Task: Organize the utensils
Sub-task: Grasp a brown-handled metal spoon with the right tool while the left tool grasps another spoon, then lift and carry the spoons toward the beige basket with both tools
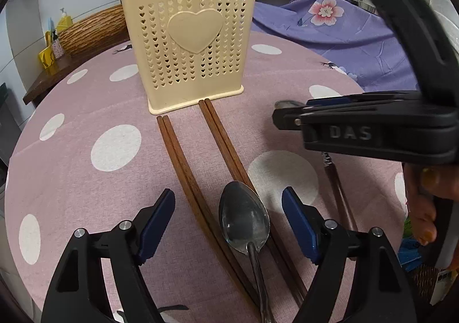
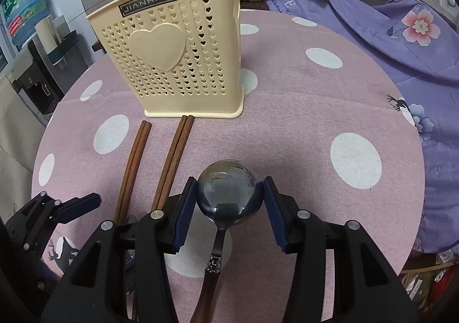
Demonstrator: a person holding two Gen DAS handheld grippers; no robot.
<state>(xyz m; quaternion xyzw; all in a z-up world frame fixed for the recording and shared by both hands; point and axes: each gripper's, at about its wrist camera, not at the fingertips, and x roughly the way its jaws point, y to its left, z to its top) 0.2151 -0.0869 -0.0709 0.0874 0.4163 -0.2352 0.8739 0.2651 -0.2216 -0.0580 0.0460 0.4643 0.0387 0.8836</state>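
Round-bowled wood-handled steel spoon (image 2: 229, 193) is clamped by right gripper (image 2: 229, 202), lifted above dotted pink tablecloth (image 2: 315, 110). Left gripper (image 1: 229, 222) is spread, empty, over oval steel spoon (image 1: 243, 219). Next: drop into cream perforated plastic holder (image 2: 172, 64).

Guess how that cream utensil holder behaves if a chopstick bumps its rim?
The cream utensil holder looks like thin, perforated plastic, so probably light. Tall on a narrow base, it may tip or slide on the tablecloth.

both wrist views face the holder (image 1: 189, 44) closely.
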